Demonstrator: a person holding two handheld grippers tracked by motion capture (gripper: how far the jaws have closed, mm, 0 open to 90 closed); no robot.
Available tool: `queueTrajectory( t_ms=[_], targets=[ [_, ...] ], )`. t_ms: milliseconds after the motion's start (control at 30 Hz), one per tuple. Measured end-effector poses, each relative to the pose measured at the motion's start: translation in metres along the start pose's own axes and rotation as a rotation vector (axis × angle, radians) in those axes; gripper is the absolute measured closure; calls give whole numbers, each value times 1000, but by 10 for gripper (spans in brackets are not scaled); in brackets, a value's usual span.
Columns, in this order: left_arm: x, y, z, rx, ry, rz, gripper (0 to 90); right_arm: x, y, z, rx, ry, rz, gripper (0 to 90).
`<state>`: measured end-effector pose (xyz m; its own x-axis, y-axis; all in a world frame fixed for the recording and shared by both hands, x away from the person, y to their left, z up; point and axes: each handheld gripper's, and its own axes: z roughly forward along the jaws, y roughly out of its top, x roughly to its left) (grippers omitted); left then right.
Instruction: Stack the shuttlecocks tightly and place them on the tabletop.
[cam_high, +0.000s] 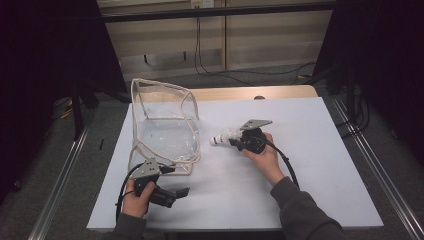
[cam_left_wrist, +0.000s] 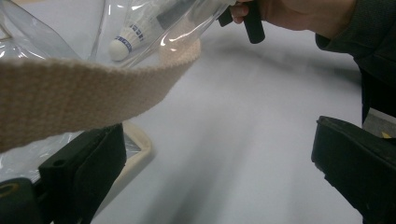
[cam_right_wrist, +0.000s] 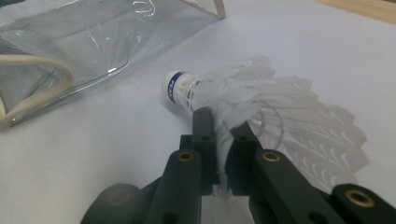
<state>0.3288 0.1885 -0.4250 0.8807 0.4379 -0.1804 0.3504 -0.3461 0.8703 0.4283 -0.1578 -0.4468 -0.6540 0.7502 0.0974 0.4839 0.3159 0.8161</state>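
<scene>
I am pinching the feather skirt of one shuttlecock (cam_right_wrist: 219, 100) in the right gripper (cam_right_wrist: 223, 128), jaws nearly shut on the feathers, cork end pointing toward the one clear bag (cam_high: 165, 125) standing just beside it on the white tabletop (cam_high: 300, 165). The left gripper (cam_high: 172, 172) is waiting at the bag's near edge, jaws wide apart, a cloth strap (cam_left_wrist: 70, 98) crossing above them — nothing gripped. The thin feathers could be crushing or slipping — and the unheld bag may be tipping when nudged.
</scene>
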Motion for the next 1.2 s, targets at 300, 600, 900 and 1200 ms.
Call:
queueTrajectory(
  t_ms=[300,600,900,1200],
  targets=[
    [0,0,0,-2,-2,1,33,0,0,-4,5,24,23,879],
    [0,0,-1,0,1,1,33,0,2,-9,1,52,48,881],
    [0,1,-2,1,2,0,33,5,6,-16,-11,86,52,880],
    [0,1,-2,-2,3,5,33,7,10,-23,-15,106,53,880]
  ],
)
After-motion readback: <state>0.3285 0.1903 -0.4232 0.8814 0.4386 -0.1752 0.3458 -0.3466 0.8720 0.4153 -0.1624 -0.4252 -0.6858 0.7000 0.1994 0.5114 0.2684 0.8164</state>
